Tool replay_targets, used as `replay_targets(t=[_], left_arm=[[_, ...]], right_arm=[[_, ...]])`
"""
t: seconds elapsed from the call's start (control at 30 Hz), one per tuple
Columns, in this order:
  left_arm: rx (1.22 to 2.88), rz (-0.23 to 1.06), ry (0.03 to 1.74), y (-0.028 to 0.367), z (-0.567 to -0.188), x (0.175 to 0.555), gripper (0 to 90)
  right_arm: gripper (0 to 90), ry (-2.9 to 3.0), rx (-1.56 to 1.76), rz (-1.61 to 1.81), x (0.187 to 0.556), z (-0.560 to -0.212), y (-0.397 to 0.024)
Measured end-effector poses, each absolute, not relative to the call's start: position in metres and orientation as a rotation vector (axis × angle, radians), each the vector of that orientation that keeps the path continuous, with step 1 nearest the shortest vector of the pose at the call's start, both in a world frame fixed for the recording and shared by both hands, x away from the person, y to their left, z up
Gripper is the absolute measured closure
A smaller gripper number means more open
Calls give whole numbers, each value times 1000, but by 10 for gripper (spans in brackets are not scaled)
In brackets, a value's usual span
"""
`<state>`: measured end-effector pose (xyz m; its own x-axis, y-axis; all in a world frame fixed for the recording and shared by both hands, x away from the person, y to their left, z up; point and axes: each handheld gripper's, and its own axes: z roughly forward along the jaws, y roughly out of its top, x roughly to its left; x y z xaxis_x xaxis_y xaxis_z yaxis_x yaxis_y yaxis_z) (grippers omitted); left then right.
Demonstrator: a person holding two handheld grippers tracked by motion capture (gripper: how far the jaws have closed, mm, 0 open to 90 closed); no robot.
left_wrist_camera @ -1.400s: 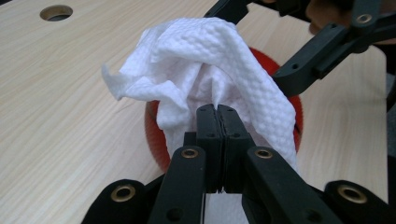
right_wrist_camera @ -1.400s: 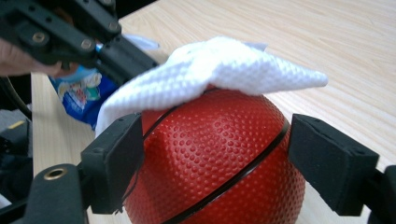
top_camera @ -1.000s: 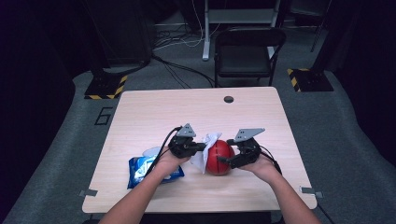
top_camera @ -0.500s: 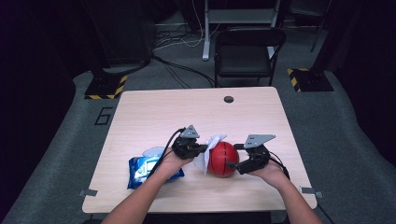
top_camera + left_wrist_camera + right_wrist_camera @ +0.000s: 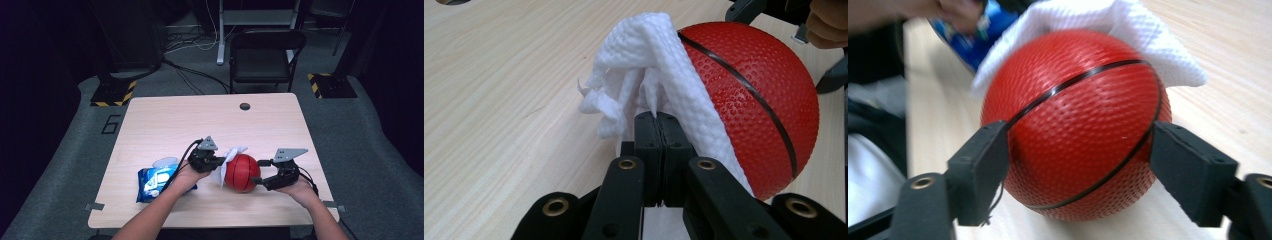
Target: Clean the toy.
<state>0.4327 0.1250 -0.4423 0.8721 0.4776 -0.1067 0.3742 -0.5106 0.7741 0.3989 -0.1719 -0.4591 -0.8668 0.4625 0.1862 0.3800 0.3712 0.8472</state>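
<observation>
Table (image 5: 165, 120): pale wood-grain laminate, flat, matte, under both grippers. Blue wipes pack (image 5: 156, 181): soft glossy plastic, lies just behind the left gripper, under that forearm.

Red ball (image 5: 242, 172): sits on the table between the two grippers, touching both. Round, pebbled rubber skin with thin black seams, basketball style. Looks light and a bit springy; will roll if released, grippy rather than slick. Best hold is across its widest part, one pad each side, as now.

White wipe (image 5: 659, 75): crumpled, embossed, limp cloth-like sheet, draped over the ball's side that faces the left gripper. Weighs next to nothing, no stiffness, any bunched fold is fine to pinch.

Left gripper (image 5: 657, 122): jaws together, pinching a fold of the wipe right at its tips, the ball just beyond.

Right gripper (image 5: 1080, 142): jaws have just been closing, with the ball between them; black pads sit against the ball's two flanks, so it appears clamped on the ball, steadying it for wiping.
</observation>
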Motion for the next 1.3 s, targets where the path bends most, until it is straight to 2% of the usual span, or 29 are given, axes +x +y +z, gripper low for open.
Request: replay_targets(t=[0.07, 0.27, 0.37, 0.9, 0.97, 1.1, 1.3], left_arm=[[2161, 151, 614, 124, -442, 433, 885], [2177, 162, 611, 123, -443, 433, 887], [2180, 152, 603, 126, -443, 430, 886], [2144, 111, 528, 125, -424, 420, 875], [2142, 109, 522, 126, -425, 416, 880], [2120, 106, 496, 128, -425, 402, 884], [2114, 118, 472, 128, -424, 388, 886]], right_arm=[[279, 2533, 859, 1583, 403, -460, -177], [210, 2541, 1081, 1682, 422, -465, -184], [176, 2585, 1090, 1674, 422, -468, -179], [199, 2516, 563, 1276, 357, -452, -135], [240, 2497, 515, 1252, 349, -453, -135], [292, 2497, 561, 1356, 339, -453, -144], [205, 2459, 752, 1514, 345, -451, -146]])
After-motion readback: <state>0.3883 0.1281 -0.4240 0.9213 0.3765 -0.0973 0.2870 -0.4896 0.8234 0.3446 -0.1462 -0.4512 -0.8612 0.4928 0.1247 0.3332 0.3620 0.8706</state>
